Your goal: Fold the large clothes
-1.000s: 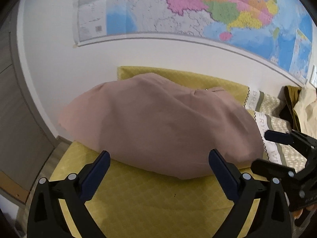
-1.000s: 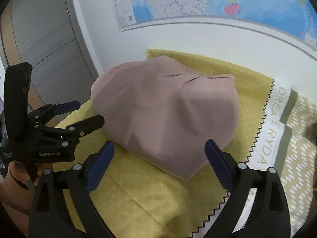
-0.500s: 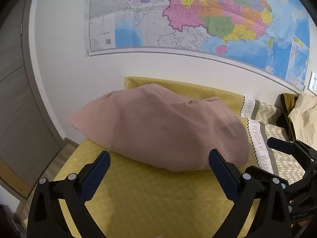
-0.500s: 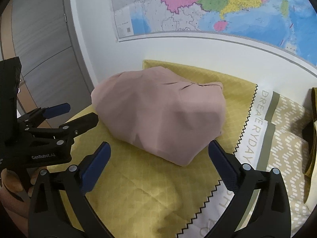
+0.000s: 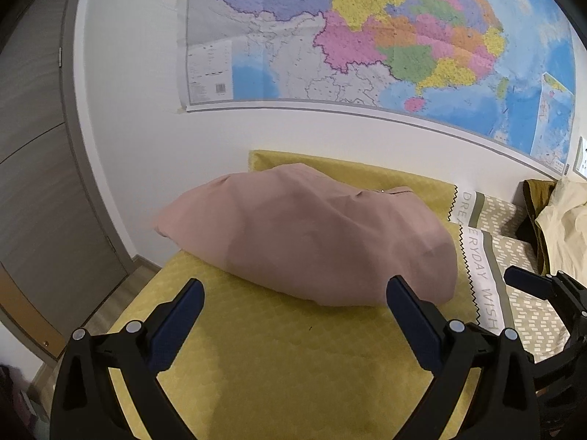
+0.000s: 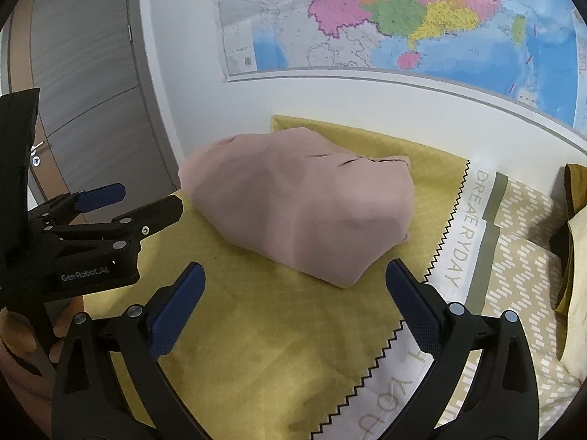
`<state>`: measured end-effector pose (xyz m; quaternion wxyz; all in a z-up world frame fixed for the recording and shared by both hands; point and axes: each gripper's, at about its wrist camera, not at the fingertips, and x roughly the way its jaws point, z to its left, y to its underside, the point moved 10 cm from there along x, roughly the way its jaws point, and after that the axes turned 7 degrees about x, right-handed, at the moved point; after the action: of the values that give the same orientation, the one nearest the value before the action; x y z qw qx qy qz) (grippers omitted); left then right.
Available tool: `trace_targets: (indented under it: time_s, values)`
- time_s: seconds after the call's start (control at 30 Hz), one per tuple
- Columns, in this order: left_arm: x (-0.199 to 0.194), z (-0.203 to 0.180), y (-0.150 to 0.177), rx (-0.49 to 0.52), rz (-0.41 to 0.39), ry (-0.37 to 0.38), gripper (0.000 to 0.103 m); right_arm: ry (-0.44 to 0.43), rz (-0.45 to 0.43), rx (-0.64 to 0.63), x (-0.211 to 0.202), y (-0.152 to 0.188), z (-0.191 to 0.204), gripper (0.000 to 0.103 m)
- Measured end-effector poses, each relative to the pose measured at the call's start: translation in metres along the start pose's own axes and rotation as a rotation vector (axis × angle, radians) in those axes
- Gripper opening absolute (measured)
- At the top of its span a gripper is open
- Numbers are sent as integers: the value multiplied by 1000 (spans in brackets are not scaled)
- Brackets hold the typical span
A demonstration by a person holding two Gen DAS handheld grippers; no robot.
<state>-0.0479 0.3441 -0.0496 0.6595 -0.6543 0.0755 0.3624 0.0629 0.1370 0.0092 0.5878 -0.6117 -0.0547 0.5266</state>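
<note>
Now both grippers farther back from pink garment (image 5: 312,234), empty.

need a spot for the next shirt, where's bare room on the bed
Free: the yellow bedspread between the pink garment and both open grippers, left gripper, right gripper. Crowded: the right end, with patterned pillows and cream fabric.
</note>
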Motion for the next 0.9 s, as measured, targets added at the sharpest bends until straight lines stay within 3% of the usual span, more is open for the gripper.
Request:
trace_targets:
  time_s: [0.9]
  values:
    - [-31, -3, 12, 17, -10, -22, 96, -9, -16, 8, -29, 18, 11, 97]
